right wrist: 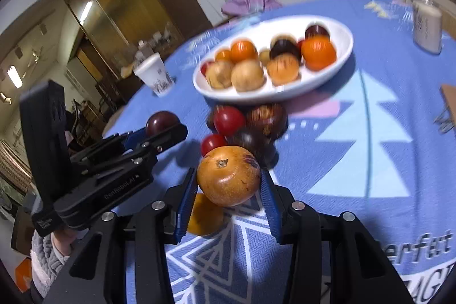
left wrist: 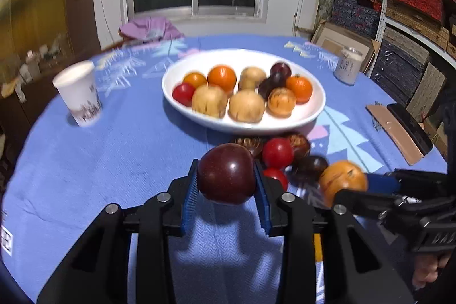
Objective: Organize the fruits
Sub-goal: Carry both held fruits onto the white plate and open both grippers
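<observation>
Nearest the left wrist camera, the left gripper (left wrist: 226,180) pinches a dark red plum (left wrist: 226,174) between its blue pads, raised above the blue-clothed counter (left wrist: 114,161). Just to its right, the right gripper (right wrist: 229,184) clamps a mottled orange fruit (right wrist: 228,175) in the same manner; another orange fruit (right wrist: 203,214) lies on the cloth below it. Between both grippers and the white oval bowl (left wrist: 313,110) sits a small cluster of loose fruit: two red tomatoes (left wrist: 277,153), and several dark brown and purple pieces touching them. The bowl holds yellow, orange, red and dark purple fruit packed closely. A white paper cup (left wrist: 78,93) stands left of the bowl, a can (left wrist: 348,65) to its right.
</observation>
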Available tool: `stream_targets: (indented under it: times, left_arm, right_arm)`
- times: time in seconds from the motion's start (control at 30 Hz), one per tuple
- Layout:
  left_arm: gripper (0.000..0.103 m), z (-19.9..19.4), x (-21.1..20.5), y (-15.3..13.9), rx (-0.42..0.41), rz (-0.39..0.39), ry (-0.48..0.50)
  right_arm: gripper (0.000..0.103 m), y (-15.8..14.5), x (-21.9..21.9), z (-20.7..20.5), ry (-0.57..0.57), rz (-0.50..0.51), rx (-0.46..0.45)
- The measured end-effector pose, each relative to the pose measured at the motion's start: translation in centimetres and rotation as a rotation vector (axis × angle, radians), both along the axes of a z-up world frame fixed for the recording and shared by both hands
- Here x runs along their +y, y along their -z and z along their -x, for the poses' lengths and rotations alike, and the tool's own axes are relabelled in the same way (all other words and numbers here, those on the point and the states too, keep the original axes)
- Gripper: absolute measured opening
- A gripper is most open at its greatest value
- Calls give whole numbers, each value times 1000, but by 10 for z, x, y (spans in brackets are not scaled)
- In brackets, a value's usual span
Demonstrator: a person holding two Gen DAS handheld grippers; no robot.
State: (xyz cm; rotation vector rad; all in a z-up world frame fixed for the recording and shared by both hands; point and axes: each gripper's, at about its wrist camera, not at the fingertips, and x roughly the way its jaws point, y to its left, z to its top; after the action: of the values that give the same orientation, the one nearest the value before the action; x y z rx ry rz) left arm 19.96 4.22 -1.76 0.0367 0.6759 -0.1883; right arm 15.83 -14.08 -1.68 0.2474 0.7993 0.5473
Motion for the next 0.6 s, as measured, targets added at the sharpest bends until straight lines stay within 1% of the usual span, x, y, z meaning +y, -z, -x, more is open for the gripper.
stream_targets:
  times: [0.03, 0.1, 0.13, 0.17, 0.23, 0.3, 0.37, 0.43, 0.53, 0.6]
  left_arm:
    - [35, 2, 1, -11, -25, 14, 0]
    - [35, -6, 2, -28, -29, 34, 3]
    - [35, -12, 2, -36, -32, 37, 1]
    - [35, -20, 1, -45, -37, 32, 0]
    - [35, -41, -1, -62, -51, 13, -5]
    - [35, -67, -2, -74, -47, 11, -12]
    - [35, -98, -2, -78, -21, 26, -21]
    - [35, -134, -1, -73, 17, 29, -38]
    - [35, -181, 2, -58, 77, 28, -64]
    - [35, -211, 6, -42, 135, 45, -79]
  right_arm:
    - [45, -11, -5, 3, 17, -5, -41]
    - [45, -35, -15, 0, 58, 11, -121]
    - [45, -43, -18, -4, 69, 20, -135]
    - [45, -56, -22, -14, 87, 31, -154]
    - [45, -72, -26, -33, 113, 54, -179]
    - [45, -85, -26, -63, 136, 83, -184]
    - [45, -86, -23, -98, 151, 110, -161]
    - [45, -81, -17, -133, 155, 150, -123]
    - [45, -65, -4, -186, 164, 236, -69]
    - [45, -48, 6, -218, 158, 288, -26]
